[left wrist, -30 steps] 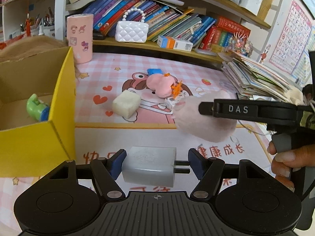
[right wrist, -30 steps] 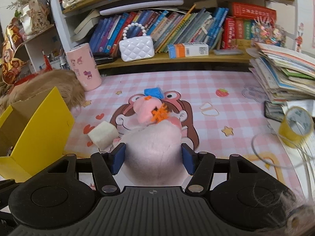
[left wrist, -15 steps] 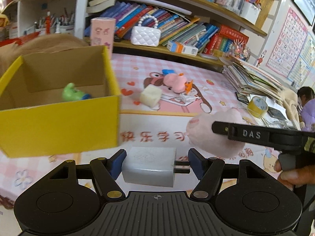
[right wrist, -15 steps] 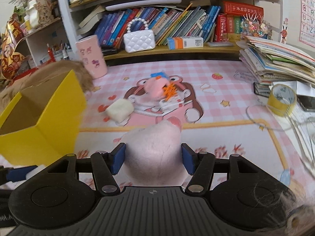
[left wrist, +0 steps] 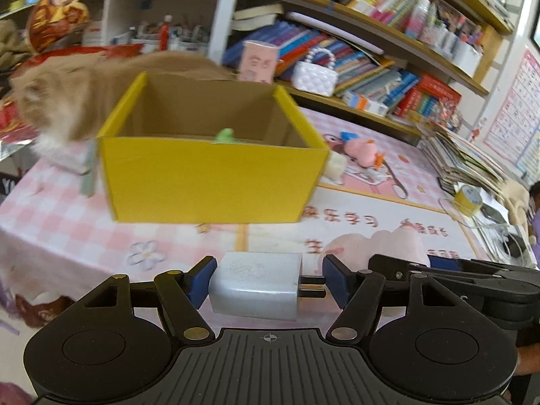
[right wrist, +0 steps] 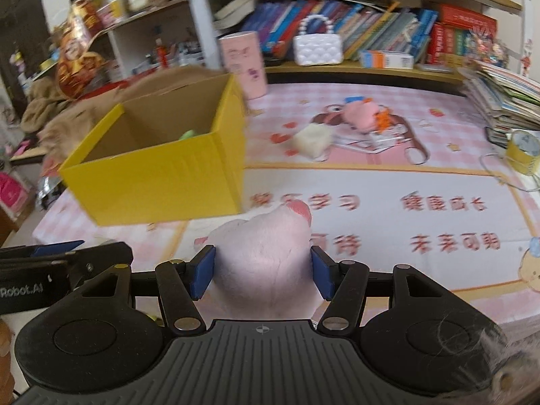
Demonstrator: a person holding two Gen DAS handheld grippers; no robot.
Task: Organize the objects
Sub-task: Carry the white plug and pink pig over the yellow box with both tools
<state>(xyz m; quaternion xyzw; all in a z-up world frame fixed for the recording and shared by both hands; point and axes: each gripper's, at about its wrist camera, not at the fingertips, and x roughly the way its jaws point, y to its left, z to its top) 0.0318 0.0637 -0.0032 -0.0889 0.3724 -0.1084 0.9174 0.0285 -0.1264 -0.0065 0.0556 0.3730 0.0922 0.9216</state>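
Observation:
My left gripper (left wrist: 266,285) is shut on a white plug charger (left wrist: 256,285), held above the near table edge in front of the yellow cardboard box (left wrist: 209,179). A green toy (left wrist: 225,135) lies inside the box. My right gripper (right wrist: 261,271) is shut on a pale pink plush toy (right wrist: 266,256), just right of the left gripper and in front of the box (right wrist: 158,182). On the mat beyond lie a cream block (right wrist: 312,140), a pink plush (right wrist: 361,116) and an orange piece (right wrist: 383,121).
A fluffy tan cat (left wrist: 67,101) stands behind the box at left. A pink cup (right wrist: 244,64) and white bag (right wrist: 317,49) stand at the shelf. Stacked books (right wrist: 503,101) and a yellow tape roll (right wrist: 523,150) are at right.
Both grippers have pulled back towards the near table edge and swung left, so the yellow box now sits straight ahead. Each still holds its object.

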